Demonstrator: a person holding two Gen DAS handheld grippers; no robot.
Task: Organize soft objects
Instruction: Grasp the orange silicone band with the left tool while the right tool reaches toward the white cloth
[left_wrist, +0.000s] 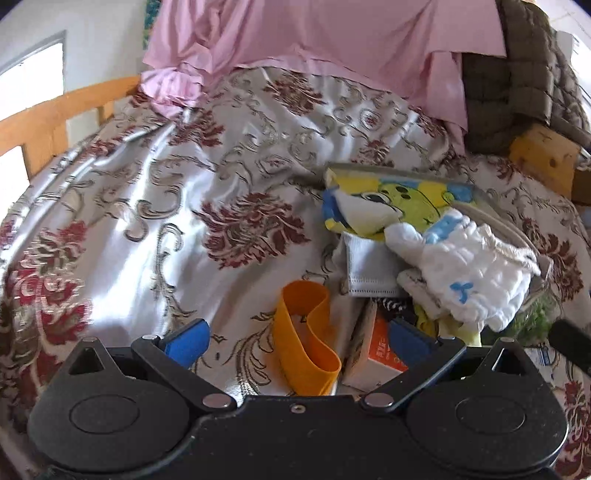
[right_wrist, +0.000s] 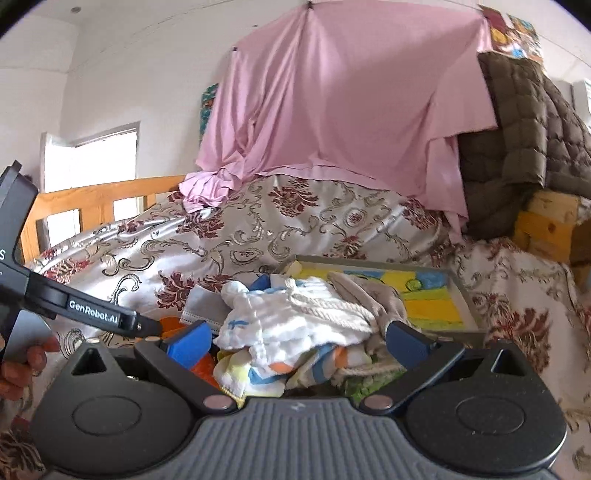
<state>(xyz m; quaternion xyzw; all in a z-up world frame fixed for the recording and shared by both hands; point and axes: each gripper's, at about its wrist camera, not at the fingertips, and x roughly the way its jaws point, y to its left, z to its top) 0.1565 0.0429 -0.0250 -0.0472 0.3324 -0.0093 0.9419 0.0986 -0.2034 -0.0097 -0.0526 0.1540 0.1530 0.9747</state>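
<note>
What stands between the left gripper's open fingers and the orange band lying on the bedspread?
Nothing visible. The left gripper is open, and the orange band lies directly ahead between its fingers on the bedspread; the small box sits beside it.

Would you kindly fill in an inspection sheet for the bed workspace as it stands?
Surface: floral bedspread, wrinkled.
Job's things: white muslin cloth on top of a heap of small fabrics; grey-white folded cloth beside it; cartoon-print bin behind the heap.
Clutter: orange band looped on the spread; small orange-white box beside it.
Grippers: left gripper open, over the band; right gripper open, at the heap.
Cables: nothing seen.
Surroundings: pink sheet hung on the wall; brown quilt; wooden bed frame.
</note>
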